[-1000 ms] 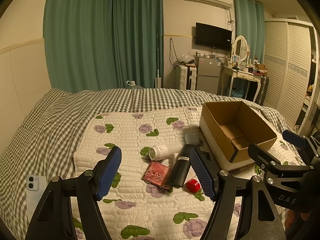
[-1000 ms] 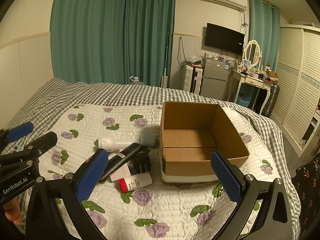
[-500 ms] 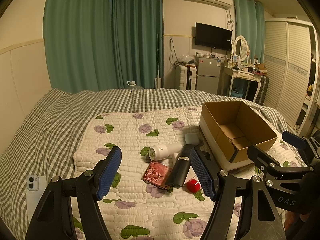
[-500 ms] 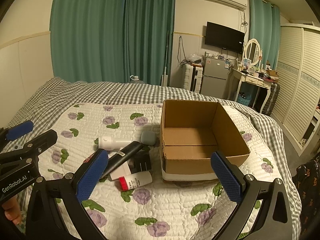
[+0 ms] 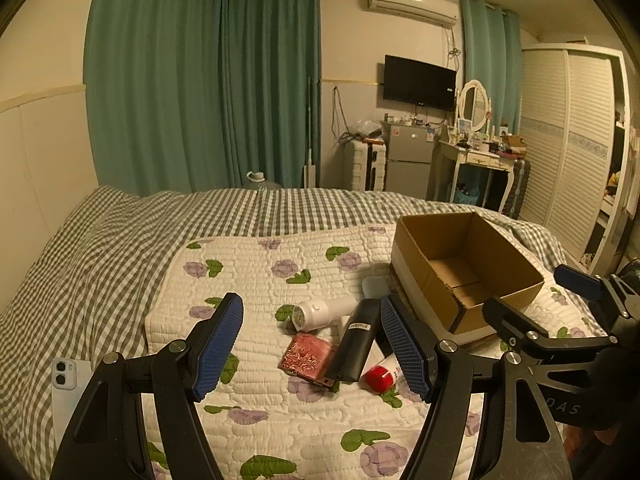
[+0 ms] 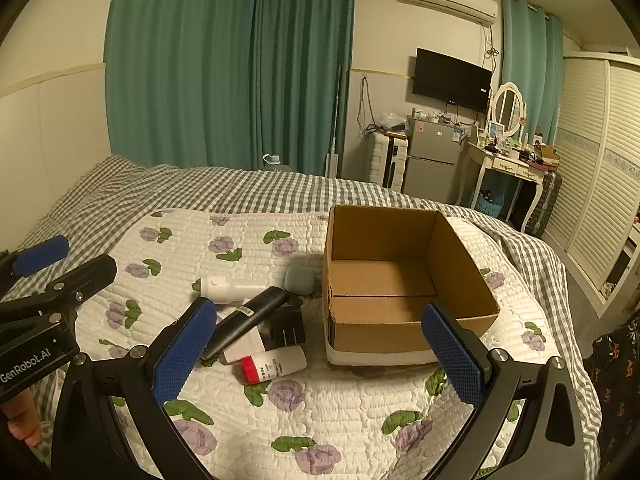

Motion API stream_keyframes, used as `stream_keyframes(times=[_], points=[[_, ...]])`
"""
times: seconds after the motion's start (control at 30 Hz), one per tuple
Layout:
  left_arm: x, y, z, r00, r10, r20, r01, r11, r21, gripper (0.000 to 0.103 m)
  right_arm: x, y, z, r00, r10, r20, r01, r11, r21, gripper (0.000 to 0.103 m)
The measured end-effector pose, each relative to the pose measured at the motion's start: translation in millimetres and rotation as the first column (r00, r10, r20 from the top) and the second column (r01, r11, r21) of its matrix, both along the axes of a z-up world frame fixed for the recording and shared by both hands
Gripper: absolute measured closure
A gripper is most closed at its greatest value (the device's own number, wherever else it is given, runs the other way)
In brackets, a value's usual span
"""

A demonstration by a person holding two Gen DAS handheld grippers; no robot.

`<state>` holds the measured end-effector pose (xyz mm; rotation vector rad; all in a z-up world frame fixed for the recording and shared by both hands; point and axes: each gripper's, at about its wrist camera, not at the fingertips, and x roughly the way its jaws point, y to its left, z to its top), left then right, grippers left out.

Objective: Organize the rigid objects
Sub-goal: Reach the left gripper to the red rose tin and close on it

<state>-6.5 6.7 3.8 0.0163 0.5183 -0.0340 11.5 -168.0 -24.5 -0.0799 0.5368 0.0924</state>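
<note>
A pile of small objects lies on the flowered quilt left of an open, empty cardboard box: a white bottle, a long black device, a red patterned card, a red-capped tube and a grey pad. The right wrist view shows the box, white bottle, black device, red-capped tube, a black block and grey pad. My left gripper is open above the pile. My right gripper is open, before the box.
A white phone lies on the checked bedspread at the left. Beyond the bed stand green curtains, a small fridge, a dressing table and a louvred wardrobe.
Both grippers have hardly moved; the right wrist view has shifted very slightly. Nothing was taken hold of or let go.
</note>
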Motion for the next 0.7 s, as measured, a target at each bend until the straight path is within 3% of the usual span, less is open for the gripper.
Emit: stream_keyframes(times=[0.2, 0.47, 0.7], points=[[3, 4, -1, 1.000, 0.000, -0.005, 0.000, 1.000, 0.004, 0.029, 0, 6, -1, 1.000, 0.031, -0.002, -0.031, 0.999, -0.008, 0.000], [33, 34, -43, 0.986, 0.076, -0.150, -0.074, 0.997, 0.021, 0.029, 10, 30, -35, 0.986, 0.150, -0.077, -0.152, 0.988, -0.022, 0.001], [54, 46, -86, 0.958, 0.121, -0.261, -0.105, 0.992, 0.076, 0.029, 48, 53, -91, 0.939, 0.254, -0.233, -0.253, 0.967, 0.032, 0.022]])
